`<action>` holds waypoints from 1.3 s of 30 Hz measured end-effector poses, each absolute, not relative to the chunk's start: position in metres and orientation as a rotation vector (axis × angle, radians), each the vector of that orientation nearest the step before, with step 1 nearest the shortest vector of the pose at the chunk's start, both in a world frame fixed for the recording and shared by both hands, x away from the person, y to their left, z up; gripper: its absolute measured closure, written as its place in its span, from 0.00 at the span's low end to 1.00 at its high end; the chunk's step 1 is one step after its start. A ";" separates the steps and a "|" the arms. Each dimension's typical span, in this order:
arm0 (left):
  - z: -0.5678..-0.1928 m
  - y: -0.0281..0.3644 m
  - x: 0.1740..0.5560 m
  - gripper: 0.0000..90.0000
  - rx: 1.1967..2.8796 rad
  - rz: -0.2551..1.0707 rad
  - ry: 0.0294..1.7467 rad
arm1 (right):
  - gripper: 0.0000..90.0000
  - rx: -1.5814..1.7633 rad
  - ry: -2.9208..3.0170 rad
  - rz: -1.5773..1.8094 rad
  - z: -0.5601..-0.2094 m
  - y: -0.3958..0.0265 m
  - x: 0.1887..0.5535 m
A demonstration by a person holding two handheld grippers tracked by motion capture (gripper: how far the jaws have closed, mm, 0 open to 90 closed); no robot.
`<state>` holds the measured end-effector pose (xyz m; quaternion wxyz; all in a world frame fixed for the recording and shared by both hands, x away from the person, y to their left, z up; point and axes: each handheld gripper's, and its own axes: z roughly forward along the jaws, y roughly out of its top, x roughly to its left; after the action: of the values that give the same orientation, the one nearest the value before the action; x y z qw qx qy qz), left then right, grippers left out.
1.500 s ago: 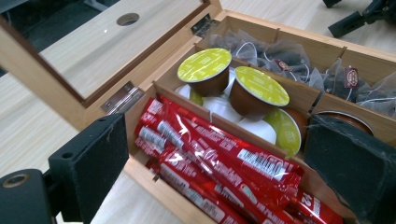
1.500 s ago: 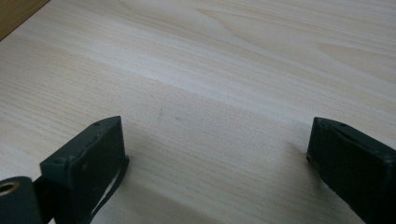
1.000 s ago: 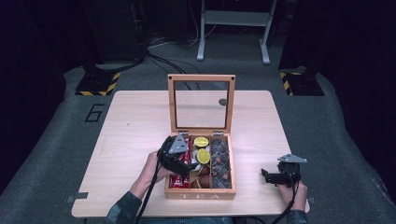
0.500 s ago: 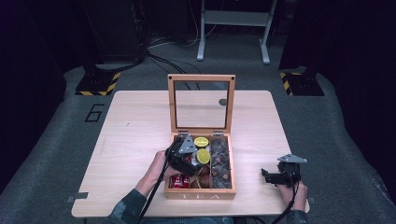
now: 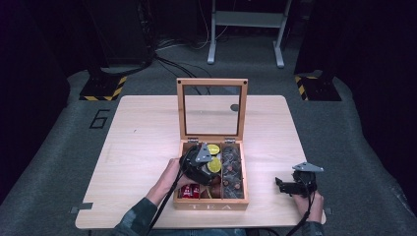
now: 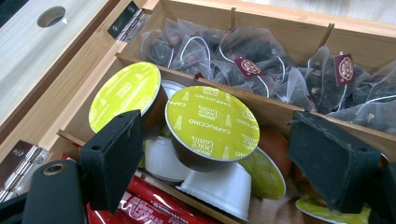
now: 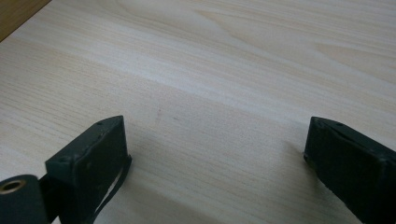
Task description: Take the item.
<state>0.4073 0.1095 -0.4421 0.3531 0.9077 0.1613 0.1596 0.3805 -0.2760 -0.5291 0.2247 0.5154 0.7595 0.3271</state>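
Observation:
A wooden tea box (image 5: 210,205) stands near the table's front edge with its glass lid (image 5: 212,83) upright. My left gripper (image 5: 207,166) hangs open over the middle compartment. In the left gripper view its jaws straddle a yellow-green cappuccino capsule (image 6: 212,123) without touching it. A second capsule (image 6: 123,93) leans beside it, above white capsule cups (image 6: 219,189). Mesh tea bags (image 6: 252,65) fill the compartment beyond the divider, and red packets (image 6: 149,205) lie in the near one. My right gripper (image 5: 282,186) rests open on the bare table (image 7: 210,70), right of the box.
A round hole (image 5: 234,107) in the tabletop (image 5: 142,147) shows through the lid glass. On the floor beyond are yellow-black striped bases (image 5: 101,91) and a grey metal stand (image 5: 246,29). The person's hand (image 5: 169,177) reaches in at the box's left side.
My left gripper has shifted a little to the right, from the box's left compartment to over the capsules. The right gripper has stayed still.

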 end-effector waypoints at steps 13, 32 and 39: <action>-0.446 0.101 0.409 0.30 2.397 0.434 0.405 | 0.07 1.428 2.094 0.902 -0.529 -0.276 0.380; -0.451 0.094 0.409 0.40 2.437 0.460 0.424 | 0.07 1.429 2.087 0.905 -0.529 -0.276 0.380; -0.451 0.094 0.409 0.42 2.430 0.455 0.427 | 0.07 1.429 2.087 0.905 -0.529 -0.276 0.380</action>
<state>0.4094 0.0942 -0.4510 0.3112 0.9204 0.1618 0.1725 0.3802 -0.2762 -0.5291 0.2257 0.5181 0.7569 0.3281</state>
